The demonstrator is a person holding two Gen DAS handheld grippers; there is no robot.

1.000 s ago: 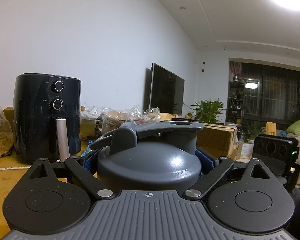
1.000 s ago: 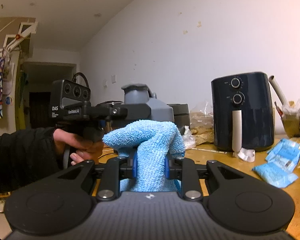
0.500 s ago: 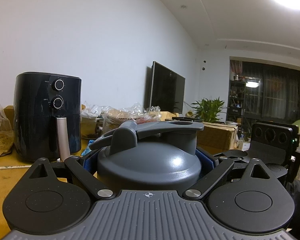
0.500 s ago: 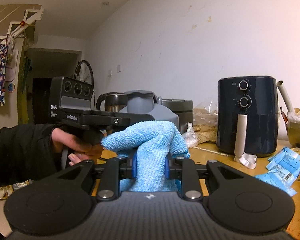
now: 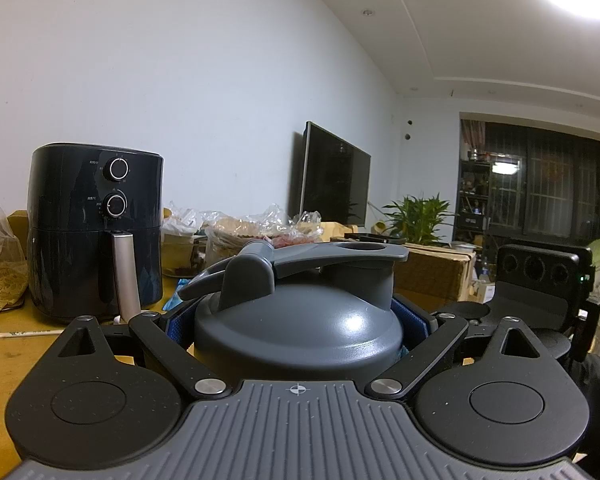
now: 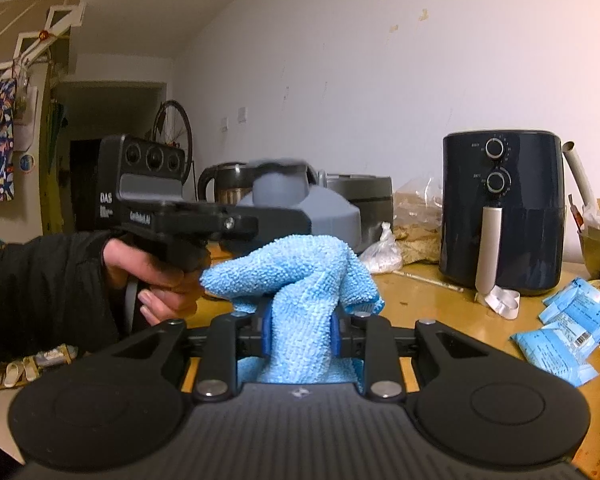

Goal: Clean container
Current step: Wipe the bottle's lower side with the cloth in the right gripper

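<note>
In the view from my left tool (image 5: 296, 328), the dark air fryer (image 5: 94, 232) stands at the far left on the wooden desk (image 5: 4, 364), its silver handle facing me, with crinkled plastic bags (image 5: 236, 228) of food beside it along the wall. In the middle, my left tool is clamped around the grey container (image 5: 300, 320): the blue pads (image 5: 414, 322) press on both sides of its domed lid, just under the flip-top spout, and the container sits upright between them. Further right a dark television (image 5: 332, 176) leans on the wall, then a potted plant (image 5: 416, 216), and at the right edge the back of my right tool shows, close beside the container.

From the right tool's (image 6: 300, 332) own camera, my left hand (image 6: 156, 276) in a black sleeve (image 6: 40, 292) comes in from the left, gripping the left tool's handle. The container (image 6: 320, 212), a little blurred, is held up in that tool just behind and above the cloth. In the centre my right tool is pinched tight on a light blue cloth (image 6: 300, 280), which bunches up above the pads and flops over toward my left hand. To the right, the air fryer (image 6: 504, 216) stands on the desk (image 6: 420, 296), and blue packets (image 6: 564, 328) lie scattered at the far right.
</note>
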